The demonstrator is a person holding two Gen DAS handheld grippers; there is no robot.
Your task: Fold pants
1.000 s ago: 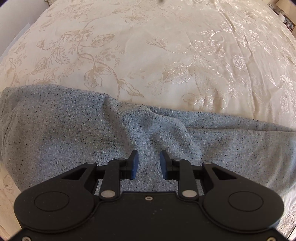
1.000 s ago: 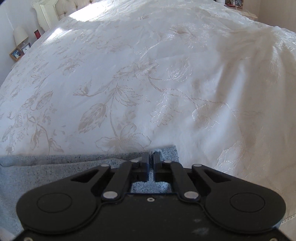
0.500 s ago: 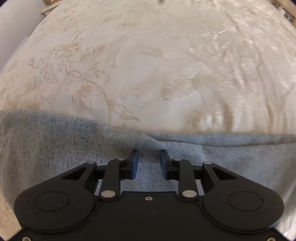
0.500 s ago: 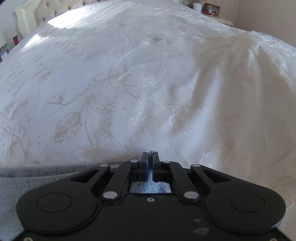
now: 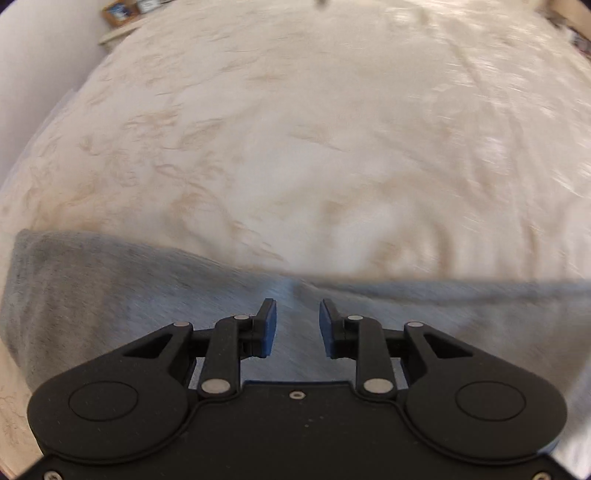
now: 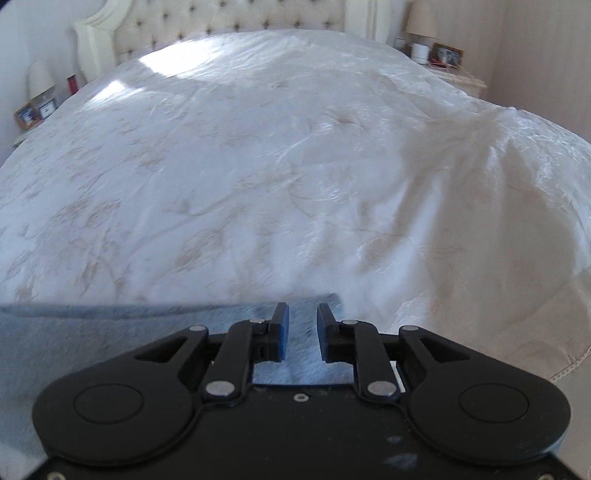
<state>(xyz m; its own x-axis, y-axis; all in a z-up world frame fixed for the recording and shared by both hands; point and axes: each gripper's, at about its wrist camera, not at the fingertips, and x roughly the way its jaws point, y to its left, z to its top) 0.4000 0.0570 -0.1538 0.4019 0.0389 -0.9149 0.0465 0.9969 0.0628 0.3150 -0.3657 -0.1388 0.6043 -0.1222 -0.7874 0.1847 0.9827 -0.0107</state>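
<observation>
Grey flecked pants (image 5: 122, 295) lie across a cream floral bedspread (image 5: 314, 140). In the left wrist view my left gripper (image 5: 297, 314) hangs over the middle of the cloth, its jaws apart with nothing pinched between the pads. In the right wrist view the pants (image 6: 92, 332) end in a corner just ahead of my right gripper (image 6: 302, 316). Its jaws are opening, and the cloth lies under the gap, not pressed by the pads. Both pictures are blurred by motion.
The bedspread (image 6: 277, 166) runs up to a tufted headboard (image 6: 236, 22). Bedside tables carry lamps and picture frames at the left (image 6: 27, 114) and at the right (image 6: 447, 55). On the right the spread falls over the bed's edge (image 6: 546, 295).
My right gripper, shut on the pants' corner before, has let go and lifted back, so the headboard now shows. The left gripper has shifted toward the pants' far edge, jaws unchanged.
</observation>
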